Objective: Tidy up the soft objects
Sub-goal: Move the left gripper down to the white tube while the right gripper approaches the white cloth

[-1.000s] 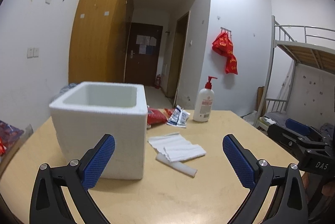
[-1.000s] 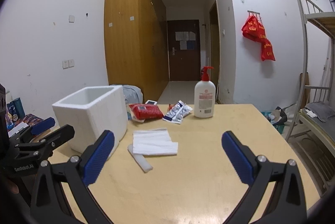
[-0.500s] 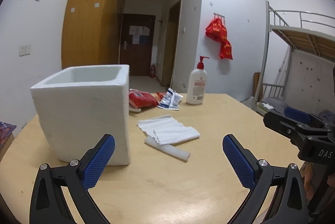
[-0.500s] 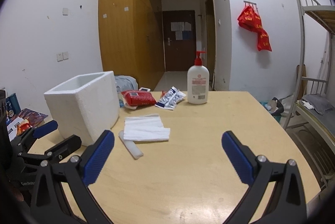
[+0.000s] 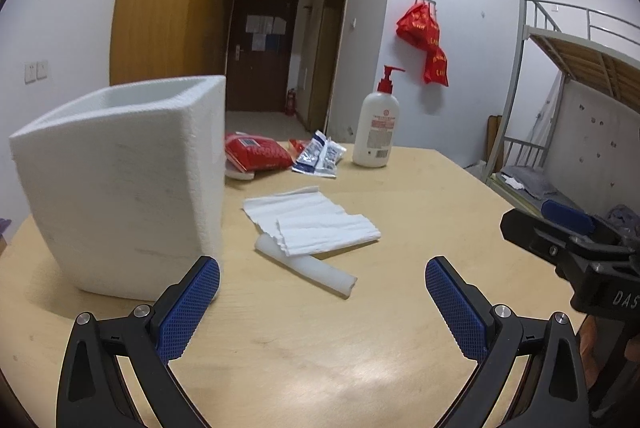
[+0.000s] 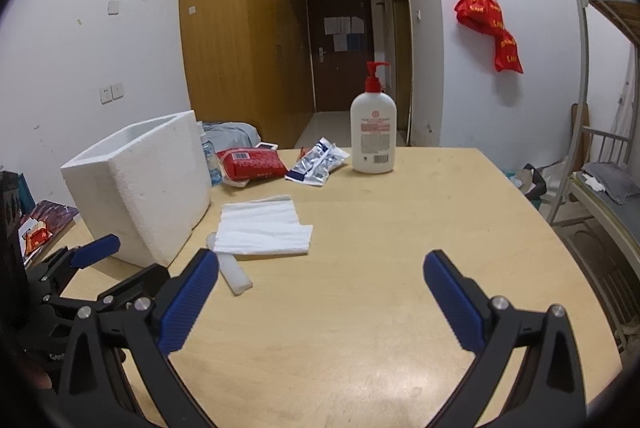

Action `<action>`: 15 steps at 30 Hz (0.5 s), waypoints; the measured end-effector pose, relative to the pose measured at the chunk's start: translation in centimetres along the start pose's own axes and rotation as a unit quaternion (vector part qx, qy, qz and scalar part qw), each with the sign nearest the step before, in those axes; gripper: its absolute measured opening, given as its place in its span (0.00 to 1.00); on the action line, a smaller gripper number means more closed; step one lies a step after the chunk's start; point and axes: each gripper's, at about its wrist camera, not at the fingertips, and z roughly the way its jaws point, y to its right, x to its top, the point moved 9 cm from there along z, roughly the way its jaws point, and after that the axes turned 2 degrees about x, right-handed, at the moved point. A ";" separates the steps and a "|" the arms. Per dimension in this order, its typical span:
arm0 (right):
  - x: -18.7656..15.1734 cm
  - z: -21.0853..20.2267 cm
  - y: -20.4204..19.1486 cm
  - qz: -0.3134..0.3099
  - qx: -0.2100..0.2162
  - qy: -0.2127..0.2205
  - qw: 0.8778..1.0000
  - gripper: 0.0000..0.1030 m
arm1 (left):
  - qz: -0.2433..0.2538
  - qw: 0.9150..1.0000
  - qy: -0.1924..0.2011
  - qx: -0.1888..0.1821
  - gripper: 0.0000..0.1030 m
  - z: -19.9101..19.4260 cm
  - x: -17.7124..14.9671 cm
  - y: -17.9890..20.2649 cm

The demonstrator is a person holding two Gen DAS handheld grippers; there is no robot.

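Note:
A white foam box (image 5: 120, 183) stands on the wooden table (image 5: 320, 340) at the left; it also shows in the right wrist view (image 6: 140, 183). White folded tissue (image 5: 312, 224) lies beside it, over a white foam strip (image 5: 316, 270); both also show in the right wrist view, tissue (image 6: 264, 228) and strip (image 6: 236, 276). A red soft pack (image 5: 258, 153) and a blue-white sachet pack (image 5: 320, 155) lie further back. My left gripper (image 5: 322, 288) is open and empty, low over the table before the strip. My right gripper (image 6: 320, 284) is open and empty.
A white pump bottle (image 6: 372, 131) with a red top stands at the table's far side. A small water bottle (image 6: 208, 155) stands behind the box. A bunk bed (image 6: 600, 147) is to the right. Books (image 6: 44, 224) lie off the table's left edge.
Both grippers have moved lower and nearer to the table. The box, tissue and strip now look closer. Both grippers stay open.

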 end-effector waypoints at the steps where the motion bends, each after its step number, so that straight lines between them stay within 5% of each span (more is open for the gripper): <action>1: 0.0 0.2 0.2 0.002 0.000 -0.001 1.000 1.00 | 0.000 1.000 -0.005 -0.001 1.00 0.4 0.0 0.2; 15: -0.4 2.2 3.0 0.019 0.005 -0.016 1.000 1.00 | -0.018 0.995 -0.089 0.053 1.00 7.0 -0.9 0.2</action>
